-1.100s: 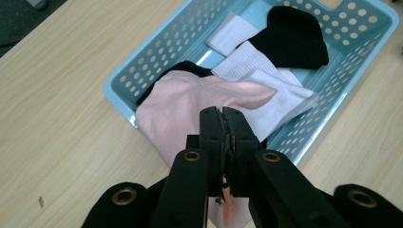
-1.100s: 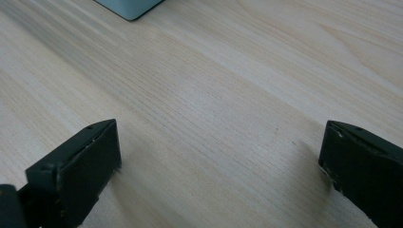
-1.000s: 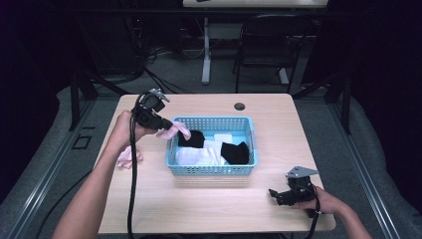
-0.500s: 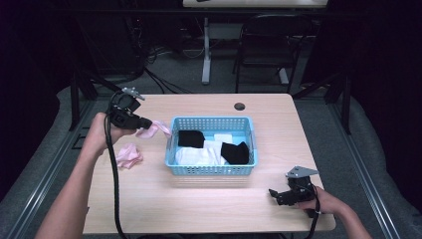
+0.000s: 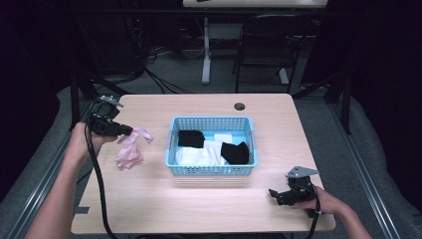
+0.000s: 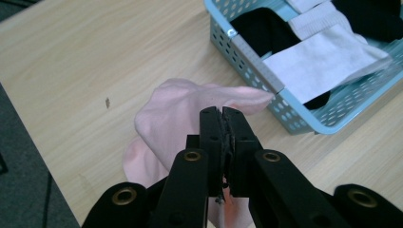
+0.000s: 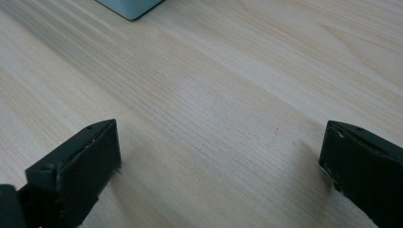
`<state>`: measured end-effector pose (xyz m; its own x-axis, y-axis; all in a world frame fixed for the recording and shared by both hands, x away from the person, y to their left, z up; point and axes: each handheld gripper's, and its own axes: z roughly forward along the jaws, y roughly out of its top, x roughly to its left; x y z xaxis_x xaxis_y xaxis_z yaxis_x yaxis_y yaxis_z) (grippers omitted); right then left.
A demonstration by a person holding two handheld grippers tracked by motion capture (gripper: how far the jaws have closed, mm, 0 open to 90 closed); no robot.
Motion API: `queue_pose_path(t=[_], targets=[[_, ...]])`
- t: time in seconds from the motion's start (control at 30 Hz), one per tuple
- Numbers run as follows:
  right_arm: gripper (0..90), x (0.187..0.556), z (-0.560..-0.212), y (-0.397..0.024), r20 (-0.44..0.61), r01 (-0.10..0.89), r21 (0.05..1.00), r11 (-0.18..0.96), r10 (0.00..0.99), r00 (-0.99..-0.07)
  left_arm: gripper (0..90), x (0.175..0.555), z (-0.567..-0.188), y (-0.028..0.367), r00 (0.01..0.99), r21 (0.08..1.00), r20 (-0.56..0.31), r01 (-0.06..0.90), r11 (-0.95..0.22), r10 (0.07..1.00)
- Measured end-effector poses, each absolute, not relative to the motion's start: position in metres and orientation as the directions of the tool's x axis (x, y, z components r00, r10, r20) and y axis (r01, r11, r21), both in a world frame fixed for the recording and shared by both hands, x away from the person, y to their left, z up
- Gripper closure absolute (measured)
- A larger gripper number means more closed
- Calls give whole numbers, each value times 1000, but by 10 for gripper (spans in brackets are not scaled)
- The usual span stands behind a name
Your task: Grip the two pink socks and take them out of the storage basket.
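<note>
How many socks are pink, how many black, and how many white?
Pink socks: 2, one held in the left tool at, one on the table at
Black socks: 2, in the blue basket, at and
White socks: 2, in the basket, at and
Total: 6

Left gripper (image 6: pixel 222 114) jaws cover the pinched part of the pink sock (image 6: pixel 176 118); its lower end runs off the bottom edge. Second pink sock (image 5: pixel 128 157) partly under it, outline unclear. Basket (image 6: pixel 247 47) cut by top and right edges; only a corner (image 7: pixel 128 7) in the right gripper view. Small dark object (image 5: pixel 240 106) on table: too small to identify.
</note>
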<state>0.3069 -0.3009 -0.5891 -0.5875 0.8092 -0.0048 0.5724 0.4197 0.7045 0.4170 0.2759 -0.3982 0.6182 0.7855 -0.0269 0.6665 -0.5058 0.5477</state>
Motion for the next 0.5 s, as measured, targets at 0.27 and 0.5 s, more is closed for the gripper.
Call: queue_pose_path(t=[0.27,0.5], targets=[[0,306,-589,-302,-3,574,705,417,810,-586,872,423,-442,297,545,500,-50,739,-451,837],[0,303,-589,-302,-2,577,709,406,819,-574,871,428,-482,302,493,441,-55,792,-422,868]])
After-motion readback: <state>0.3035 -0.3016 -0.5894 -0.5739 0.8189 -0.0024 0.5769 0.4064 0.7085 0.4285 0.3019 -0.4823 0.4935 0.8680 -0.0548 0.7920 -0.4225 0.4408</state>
